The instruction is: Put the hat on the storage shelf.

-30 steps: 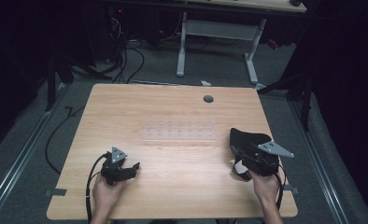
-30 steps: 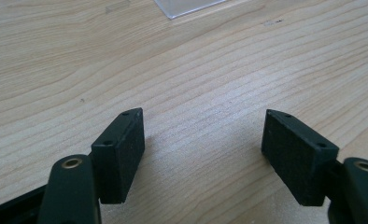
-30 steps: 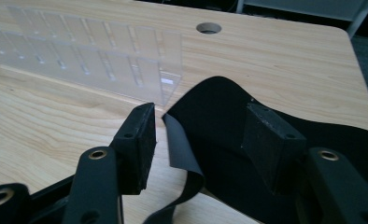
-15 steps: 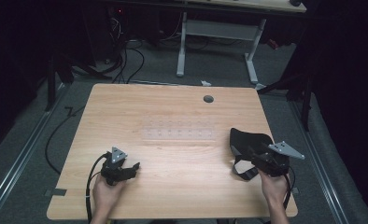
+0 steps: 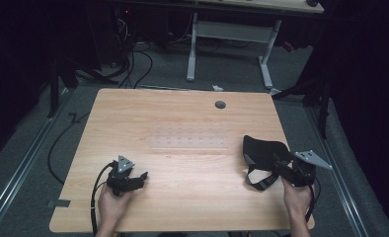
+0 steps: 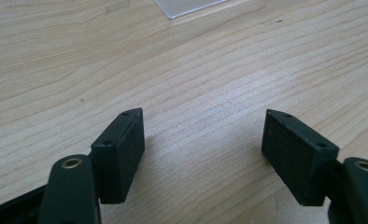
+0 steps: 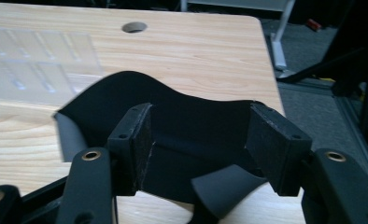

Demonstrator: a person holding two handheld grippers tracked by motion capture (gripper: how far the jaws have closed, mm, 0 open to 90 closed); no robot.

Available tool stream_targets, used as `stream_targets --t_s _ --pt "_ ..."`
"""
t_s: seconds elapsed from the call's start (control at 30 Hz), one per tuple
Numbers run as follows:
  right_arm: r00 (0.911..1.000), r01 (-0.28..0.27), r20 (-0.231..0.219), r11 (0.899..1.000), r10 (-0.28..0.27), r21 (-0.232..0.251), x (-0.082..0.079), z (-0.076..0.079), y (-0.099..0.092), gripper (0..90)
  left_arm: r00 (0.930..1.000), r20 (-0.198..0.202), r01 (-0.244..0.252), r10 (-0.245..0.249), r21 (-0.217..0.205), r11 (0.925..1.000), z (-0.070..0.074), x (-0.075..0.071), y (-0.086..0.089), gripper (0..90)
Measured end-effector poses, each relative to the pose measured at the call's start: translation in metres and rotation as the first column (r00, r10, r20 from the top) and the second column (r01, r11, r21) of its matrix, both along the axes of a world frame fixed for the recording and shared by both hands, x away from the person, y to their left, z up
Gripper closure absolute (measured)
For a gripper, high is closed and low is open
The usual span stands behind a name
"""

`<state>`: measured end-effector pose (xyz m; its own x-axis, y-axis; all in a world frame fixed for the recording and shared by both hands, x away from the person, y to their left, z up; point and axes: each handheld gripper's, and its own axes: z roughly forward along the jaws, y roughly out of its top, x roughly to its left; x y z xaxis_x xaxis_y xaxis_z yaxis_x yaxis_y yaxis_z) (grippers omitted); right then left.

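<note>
A black fabric mask (image 5: 262, 147) with grey straps (image 5: 255, 178) lies on the right side of the wooden table (image 5: 182, 108). My right gripper (image 5: 277, 165) sits just right of it, near the table's right edge, pointing at it. In the right gripper view the right gripper (image 7: 201, 126) has just been opening; its jaws stand wide, with the mask (image 7: 135, 93) lying between and behind them and a strap (image 7: 224, 186) curling below, neither pad pressing on it. My left gripper (image 5: 142, 176) rests at the front left, open over bare wood (image 6: 203, 135).
A clear plastic sheet (image 5: 190, 139) lies flat at the table's middle; its corner (image 6: 187, 7) shows in the left gripper view. A round cable hole (image 5: 220, 104) sits near the far edge. A second desk frame (image 5: 232, 34) and cables stand on the floor beyond.
My right gripper has slid to the right, off the mask, and its jaws have opened wider. The mask stays on the table. The left gripper has not moved.
</note>
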<state>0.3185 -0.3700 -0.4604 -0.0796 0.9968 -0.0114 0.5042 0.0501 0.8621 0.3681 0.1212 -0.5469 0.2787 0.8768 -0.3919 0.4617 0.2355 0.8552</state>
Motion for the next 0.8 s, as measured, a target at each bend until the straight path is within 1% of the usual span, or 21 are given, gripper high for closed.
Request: stream_targets --t_s 0.17,0.23,0.37,0.4,0.47,0.5,0.57,0.6,0.7,0.8 --pt "0.9991 0.043 -0.001 0.999 -0.043 0.005 -0.001 -0.001 -0.012 41.1 1.0000 0.001 0.000 0.000 -0.002 1.0000 0.000 0.000 0.000 30.4" --pt "0.9987 0.051 -0.002 0.999 -0.051 0.007 -0.001 -0.001 -0.014 41.0 1.0000 0.001 0.000 0.000 -0.002 1.0000 0.000 0.000 0.000 30.3" --pt "0.9974 0.070 -0.017 0.997 -0.070 0.022 0.001 -0.004 -0.021 40.8 1.0000 0.001 0.000 0.000 -0.002 1.0000 0.000 0.000 0.000 30.3" --pt "0.9967 0.076 -0.033 0.997 -0.075 0.032 0.003 -0.007 -0.023 40.7 1.0000 0.001 0.000 0.000 -0.002 1.0000 0.000 0.000 0.000 30.3" --pt "0.9964 0.077 -0.037 0.997 -0.076 0.032 0.004 -0.009 -0.024 40.8 1.0000 0.001 0.000 0.000 -0.002 1.0000 0.000 0.000 0.000 30.3" --pt "0.9956 0.081 -0.051 0.996 -0.079 0.036 0.006 -0.013 -0.025 40.7 1.0000 0.001 0.000 0.000 -0.002 1.0000 0.000 0.000 0.000 30.3" --pt "0.9951 0.083 -0.057 0.996 -0.081 0.040 0.008 -0.015 -0.025 40.5 1.0000 0.001 0.000 0.000 -0.002 1.0000 0.000 0.000 0.000 30.3" --pt "0.9938 0.088 -0.072 0.995 -0.084 0.049 0.010 -0.019 -0.026 40.2 1.0000 0.001 0.000 0.000 -0.002 1.0000 0.000 0.000 0.000 30.3" --pt "0.9924 0.089 -0.090 0.994 -0.084 0.061 0.013 -0.025 -0.027 39.5 1.0000 0.000 0.000 0.000 -0.001 1.0000 0.000 0.000 0.000 30.3" --pt "0.9922 0.086 -0.096 0.994 -0.080 0.068 0.015 -0.028 -0.027 39.0 1.0000 0.000 0.000 0.000 0.000 1.0000 0.000 0.000 0.000 30.3"
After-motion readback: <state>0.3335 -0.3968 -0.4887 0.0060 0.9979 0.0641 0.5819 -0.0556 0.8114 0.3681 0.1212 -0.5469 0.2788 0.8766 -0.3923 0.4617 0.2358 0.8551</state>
